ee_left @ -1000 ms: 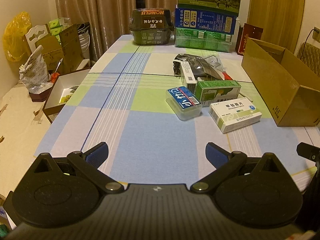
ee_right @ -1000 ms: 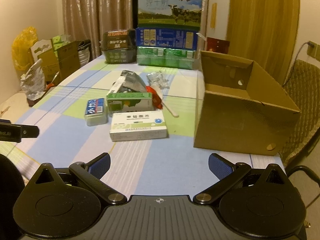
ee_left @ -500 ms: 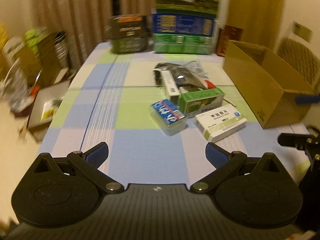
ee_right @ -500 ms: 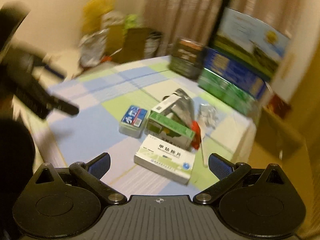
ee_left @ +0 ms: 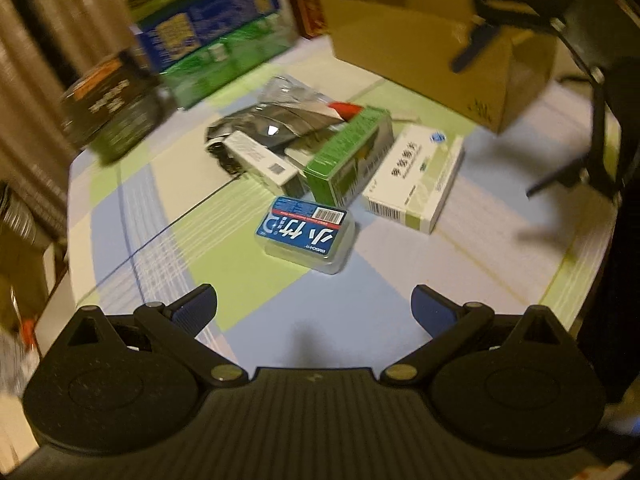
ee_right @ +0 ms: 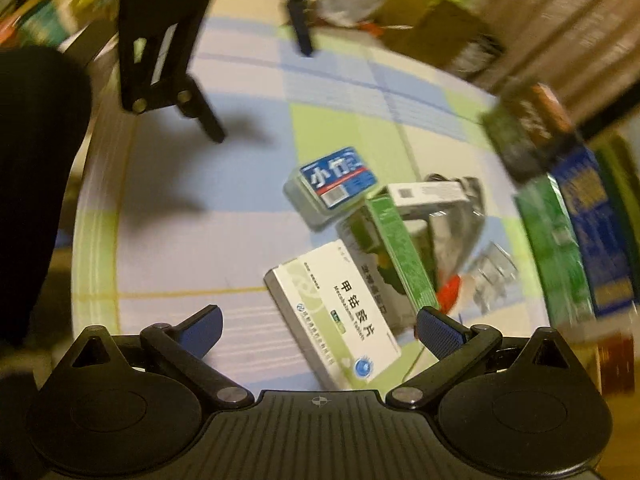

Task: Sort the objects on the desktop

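Both grippers held wide apart over the checked tablecloth (ee_left: 248, 280), nothing gripped.
Left gripper (ee_left: 314, 306) is aimed at the clear plastic case with blue label (ee_left: 306, 232); right gripper (ee_right: 320, 326) is aimed at the white-and-green flat medicine box (ee_right: 340, 316), which is flanked by the green carton (ee_left: 348, 160) and brown cardboard box (ee_left: 432, 48).

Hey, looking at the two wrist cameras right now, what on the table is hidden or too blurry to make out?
- Cardboard box: left wrist view, its inside is hidden by its own wall.
- Silver bag: left wrist view, partly covered by the green box; contents unseen.
- Stacked cartons: right wrist view, motion blur makes the print unreadable.
- White medicine box: right wrist view, near corner hidden behind the right claw.
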The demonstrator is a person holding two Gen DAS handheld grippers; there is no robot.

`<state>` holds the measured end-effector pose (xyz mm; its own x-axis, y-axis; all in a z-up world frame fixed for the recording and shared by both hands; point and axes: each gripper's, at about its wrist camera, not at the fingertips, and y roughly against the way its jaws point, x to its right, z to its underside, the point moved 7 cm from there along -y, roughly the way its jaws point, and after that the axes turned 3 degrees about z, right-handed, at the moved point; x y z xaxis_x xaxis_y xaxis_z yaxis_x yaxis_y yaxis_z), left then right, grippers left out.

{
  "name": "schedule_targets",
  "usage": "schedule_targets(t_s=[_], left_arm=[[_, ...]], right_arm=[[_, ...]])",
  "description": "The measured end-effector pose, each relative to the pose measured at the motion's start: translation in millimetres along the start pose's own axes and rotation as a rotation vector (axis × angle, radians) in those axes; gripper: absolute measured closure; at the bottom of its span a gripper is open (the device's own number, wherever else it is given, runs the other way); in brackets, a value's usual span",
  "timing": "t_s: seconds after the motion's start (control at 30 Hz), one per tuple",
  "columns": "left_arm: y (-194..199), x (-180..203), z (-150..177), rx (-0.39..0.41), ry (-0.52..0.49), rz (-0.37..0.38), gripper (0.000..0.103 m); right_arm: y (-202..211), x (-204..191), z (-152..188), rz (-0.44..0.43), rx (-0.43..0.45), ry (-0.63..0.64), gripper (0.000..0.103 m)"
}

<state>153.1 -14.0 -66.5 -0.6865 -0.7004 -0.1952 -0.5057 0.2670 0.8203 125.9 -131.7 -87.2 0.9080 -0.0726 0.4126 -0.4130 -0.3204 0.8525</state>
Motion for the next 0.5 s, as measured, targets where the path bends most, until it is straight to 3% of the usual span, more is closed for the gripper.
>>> schedule_targets(t_s=[0.17, 0.27, 0.5], left_arm=[[-26.9, -7.7, -10.3, -0.007, -0.082, 0.049, 0.001], [-42.0, -14.0, -17.9, -0.004, -0.097, 0.071, 0.001], [-75.2, -23.4, -24.4, -0.009, -0.105, 0.127, 0.001]], right_arm=[[-30.5, 10.3, -4.8, -0.126, -0.056, 0.099, 0.004], [-53.4, 16.0, -4.2, -0.206, -0.103, 0.111, 0.017], [-89.3, 31.3, 2.5, -0.234, -0.175, 0.164, 0.019]])
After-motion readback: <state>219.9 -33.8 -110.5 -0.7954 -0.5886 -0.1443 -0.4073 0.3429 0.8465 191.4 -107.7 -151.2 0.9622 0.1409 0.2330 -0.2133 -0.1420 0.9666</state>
